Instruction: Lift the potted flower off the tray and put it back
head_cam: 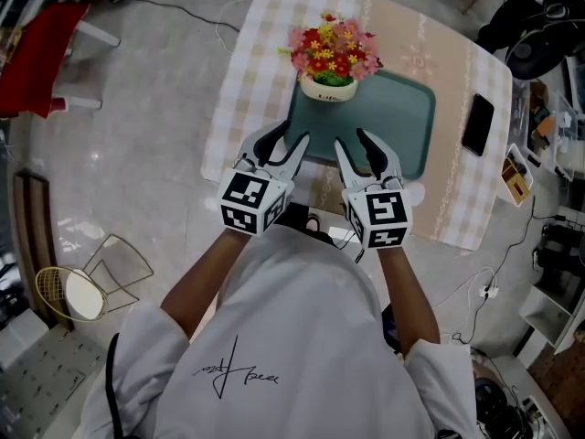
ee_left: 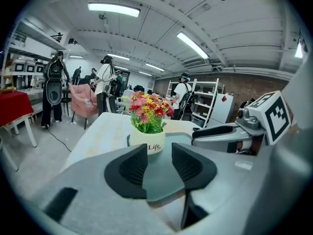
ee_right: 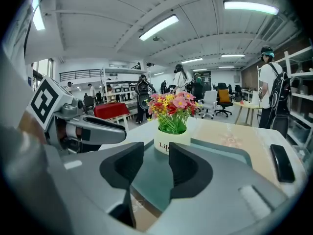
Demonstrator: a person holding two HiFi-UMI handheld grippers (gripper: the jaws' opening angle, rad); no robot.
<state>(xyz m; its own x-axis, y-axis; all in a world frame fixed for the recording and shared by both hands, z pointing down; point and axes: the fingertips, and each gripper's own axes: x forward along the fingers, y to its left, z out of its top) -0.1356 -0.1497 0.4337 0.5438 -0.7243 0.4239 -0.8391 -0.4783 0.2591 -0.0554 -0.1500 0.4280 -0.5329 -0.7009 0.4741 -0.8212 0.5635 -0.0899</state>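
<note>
Both forearms [head_cam: 203, 277] reach forward side by side — the left hand-held gripper [head_cam: 287, 141] and the right hand-held gripper [head_cam: 351, 141] tilt slightly downward, each with jaws apart.

Left gripper [head_cam: 287, 136]: jaws apart, nothing between them, fingertips at the tray's near left corner.
Right gripper [head_cam: 350, 139]: just beside the left, jaws apart, tips over the tray's near edge.
Tray [head_cam: 402, 117]: green, on the checked table [head_cam: 251, 71].
Potted flower [head_cam: 331, 58]: upright on the tray, beyond both pairs of fingertips, untouched.
Phone [head_cam: 477, 124]: right of the right fingers, off the tray.
</note>
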